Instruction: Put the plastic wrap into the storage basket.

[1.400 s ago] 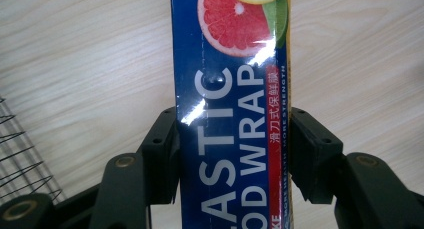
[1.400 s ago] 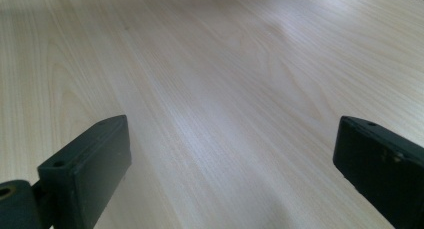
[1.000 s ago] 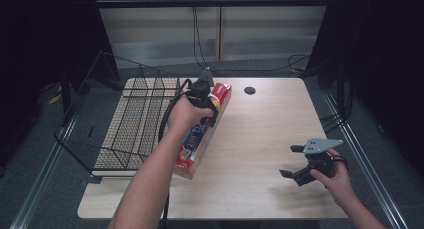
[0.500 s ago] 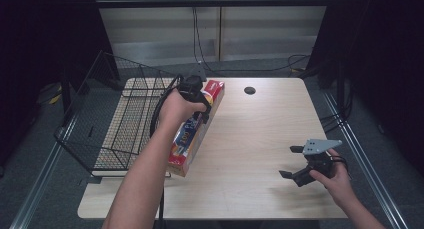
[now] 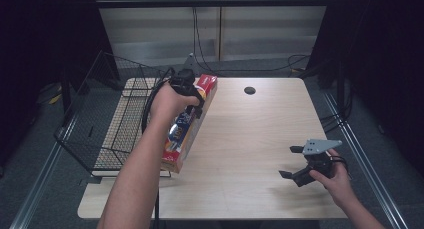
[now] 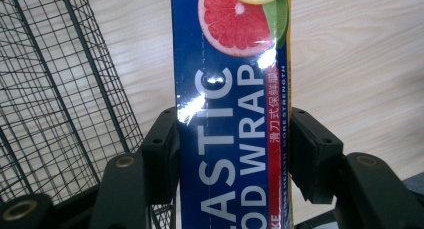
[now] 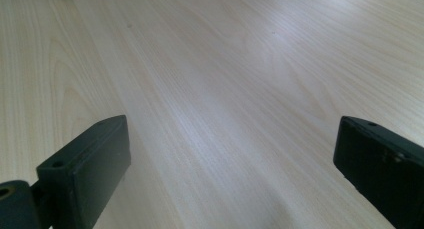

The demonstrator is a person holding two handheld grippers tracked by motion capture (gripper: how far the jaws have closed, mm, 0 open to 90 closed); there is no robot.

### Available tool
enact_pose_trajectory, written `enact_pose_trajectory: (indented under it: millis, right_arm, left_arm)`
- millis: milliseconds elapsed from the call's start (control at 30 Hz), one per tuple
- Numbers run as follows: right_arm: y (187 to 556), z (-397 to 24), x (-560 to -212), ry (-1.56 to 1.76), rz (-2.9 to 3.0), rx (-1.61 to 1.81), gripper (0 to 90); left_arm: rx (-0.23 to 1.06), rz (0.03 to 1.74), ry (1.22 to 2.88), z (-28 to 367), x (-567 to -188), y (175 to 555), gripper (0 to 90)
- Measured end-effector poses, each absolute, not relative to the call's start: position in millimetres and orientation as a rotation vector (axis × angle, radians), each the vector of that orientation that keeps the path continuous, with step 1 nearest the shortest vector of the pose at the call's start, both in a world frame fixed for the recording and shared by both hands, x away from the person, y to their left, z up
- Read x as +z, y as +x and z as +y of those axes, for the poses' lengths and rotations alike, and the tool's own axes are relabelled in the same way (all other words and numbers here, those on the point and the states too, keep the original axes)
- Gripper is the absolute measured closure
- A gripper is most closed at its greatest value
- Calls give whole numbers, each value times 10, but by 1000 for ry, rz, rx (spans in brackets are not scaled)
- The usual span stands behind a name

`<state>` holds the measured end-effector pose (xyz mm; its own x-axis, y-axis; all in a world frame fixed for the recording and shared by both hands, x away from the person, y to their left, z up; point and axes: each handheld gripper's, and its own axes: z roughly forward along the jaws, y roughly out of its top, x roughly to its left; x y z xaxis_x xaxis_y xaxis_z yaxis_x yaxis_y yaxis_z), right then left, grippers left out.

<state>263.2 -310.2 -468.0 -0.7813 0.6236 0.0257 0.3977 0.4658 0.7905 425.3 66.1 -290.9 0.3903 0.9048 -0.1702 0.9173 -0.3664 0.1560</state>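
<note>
We had the left gripper (image 5: 192, 96) clamped on the plastic wrap box (image 5: 187, 124) — tilted over the desk (image 5: 250, 139) right beside the wire basket (image 5: 107, 124) — while our right gripper (image 5: 295, 161) sat with jaws wide, holding nothing, near the desk's right edge.

Your left forearm reaches far forward, and the black two-jaw left gripper (image 5: 192, 96) in that hand has its jaws pressed on both sides of a long box. Your right hand (image 5: 334, 178) rests low and near you, holding the black right gripper (image 5: 295, 161) with jaws wide apart.
</note>
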Motion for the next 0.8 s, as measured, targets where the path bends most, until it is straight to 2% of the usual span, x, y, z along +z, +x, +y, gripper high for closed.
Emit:
enact_pose_trajectory:
  millis: [800]
  right_arm:
    - [2640, -3109, -4700, 891, 2442, 1217, 17]
  left_arm:
    - [-62, 1689, 2366, 957, -2719, 4263, 454]
